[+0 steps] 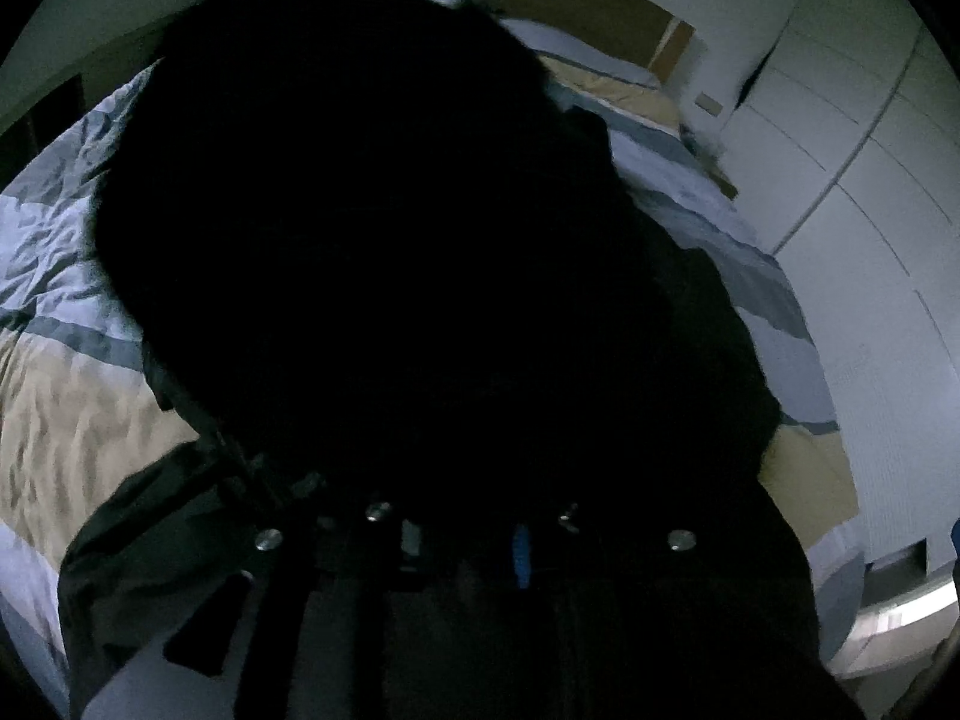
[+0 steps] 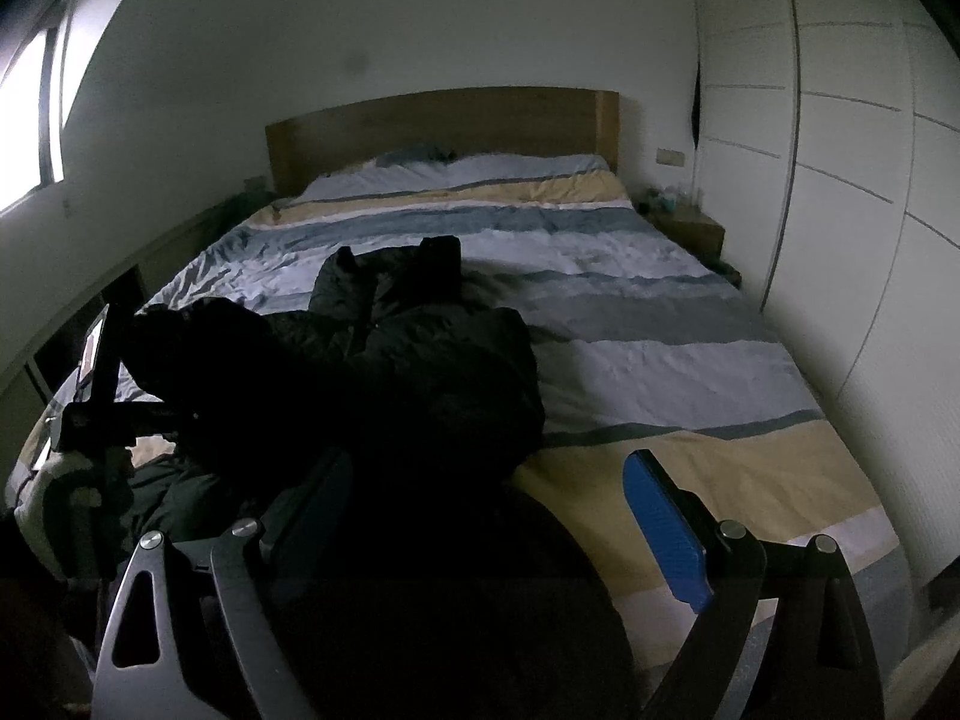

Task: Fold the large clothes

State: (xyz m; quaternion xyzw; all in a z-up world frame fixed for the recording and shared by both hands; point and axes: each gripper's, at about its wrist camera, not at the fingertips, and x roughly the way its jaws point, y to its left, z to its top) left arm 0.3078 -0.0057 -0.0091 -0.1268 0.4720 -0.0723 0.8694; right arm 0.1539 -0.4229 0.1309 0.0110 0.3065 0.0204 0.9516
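One dark padded jacket [image 2: 420,360], large and quilted, lies bunched on the near left part of a bed [image 2: 690,372], its sleeves reaching up toward the headboard [image 2: 444,132].

Bed: covered by a striped duvet in pale blue, grey and tan bands, with pillows at the far end against the wooden headboard.

Right tool [image 2: 486,510]: held low over the foot of the bed, jaws spread wide. Its blue pad [image 2: 663,534] stands clear over the tan band of the duvet; the other finger sits at the jacket's near edge. The jacket's dark edge lies between the fingers, but the pads press on nothing.

Left tool [image 2: 114,372]: seen from the right wrist view at the jacket's left side, in a hand in a light glove [image 2: 54,480]. In its own view black fabric fills almost the whole picture, and only screws and a sliver of blue pad show. Whether its jaws are parted or gripping the cloth, I cannot tell.

Surroundings: a white wardrobe [image 2: 840,180] along the right of the bed, a small wooden nightstand [image 2: 690,231] beside the headboard, a window [image 2: 30,120] on the left wall.
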